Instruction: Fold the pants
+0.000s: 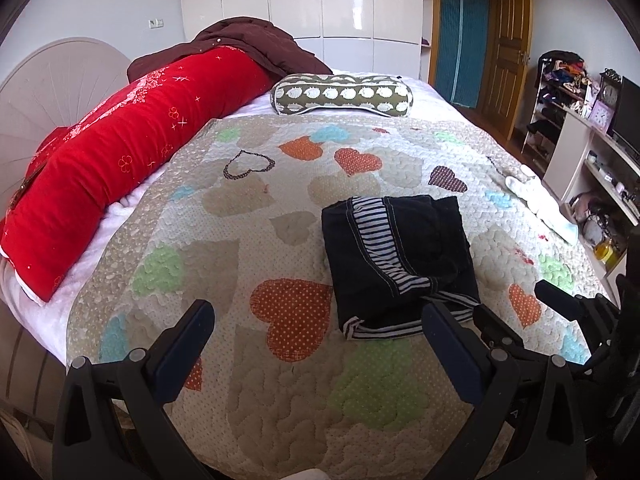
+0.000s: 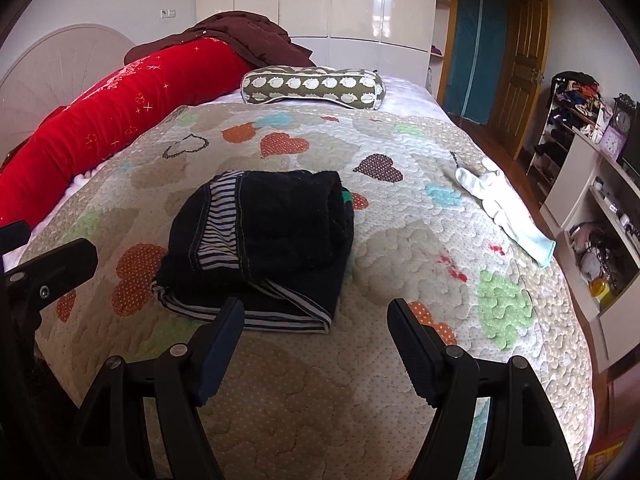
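1. Here we are over the bed, and the pants (image 1: 400, 264) lie folded into a compact dark bundle on the heart-patterned quilt (image 1: 280, 380), near the foot end of the bed.
2. Striped lining shows along the waistband and at the lower edge of the bundle, and the top layer is doubled back over the rest.
3. The left tool (image 1: 316, 320) hangs above the quilt with its jaws spread wide and nothing between them; released, no cloth in its grip.
4. From the left wrist view, its right-hand finger crosses the bottom corner of the bundle; whether it touches the cloth I cannot tell.
5. The right tool (image 2: 316, 320) is released too, jaws well apart over bare quilt, just beside the near edge of the pants.
6. In the right wrist view its left-hand finger overlaps the striped hem, but no pad presses on it.
7. Each tool shows at the edge of the other's view, so the two sit close together.
8. Further up the bed: a long red bolster (image 1: 132, 152) on the left, a dark maroon blanket (image 1: 256, 46) heaped behind it, and an olive patterned pillow (image 1: 340, 94) across the far end.
9. A white glove (image 2: 500, 204) lies on the quilt's right side, well apart from the pants.
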`<state>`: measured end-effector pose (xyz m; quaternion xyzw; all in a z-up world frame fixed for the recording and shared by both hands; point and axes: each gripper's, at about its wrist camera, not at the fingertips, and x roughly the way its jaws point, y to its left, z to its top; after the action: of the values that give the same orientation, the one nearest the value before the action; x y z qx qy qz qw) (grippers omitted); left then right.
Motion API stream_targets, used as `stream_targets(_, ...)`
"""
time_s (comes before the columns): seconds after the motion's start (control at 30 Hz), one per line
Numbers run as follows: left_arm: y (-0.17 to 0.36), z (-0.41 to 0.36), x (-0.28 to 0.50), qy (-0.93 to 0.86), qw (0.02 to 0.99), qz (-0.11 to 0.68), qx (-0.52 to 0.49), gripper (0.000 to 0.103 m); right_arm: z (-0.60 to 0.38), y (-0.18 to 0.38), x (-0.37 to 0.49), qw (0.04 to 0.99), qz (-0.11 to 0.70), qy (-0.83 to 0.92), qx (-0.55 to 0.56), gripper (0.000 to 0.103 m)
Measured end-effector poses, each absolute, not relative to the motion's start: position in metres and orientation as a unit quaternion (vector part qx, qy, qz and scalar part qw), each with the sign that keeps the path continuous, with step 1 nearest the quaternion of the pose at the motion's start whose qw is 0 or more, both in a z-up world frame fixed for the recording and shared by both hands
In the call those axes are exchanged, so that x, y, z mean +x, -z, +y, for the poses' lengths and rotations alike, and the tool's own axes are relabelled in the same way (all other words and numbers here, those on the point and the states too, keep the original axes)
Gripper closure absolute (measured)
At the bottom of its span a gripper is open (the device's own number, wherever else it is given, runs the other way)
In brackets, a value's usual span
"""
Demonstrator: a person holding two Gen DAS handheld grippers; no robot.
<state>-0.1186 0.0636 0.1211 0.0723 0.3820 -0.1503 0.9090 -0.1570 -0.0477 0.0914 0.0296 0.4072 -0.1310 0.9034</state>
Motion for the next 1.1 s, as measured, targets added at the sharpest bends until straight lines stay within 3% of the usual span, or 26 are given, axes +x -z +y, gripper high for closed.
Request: stream_targets(1.1, -0.116, 0.066, -0.114, 0.16, 0.909, 0.379, 0.064, 0.0, -0.035, -0.093, -0.148, 0.908, 0.4, 0.124, 0.008, 0.025)
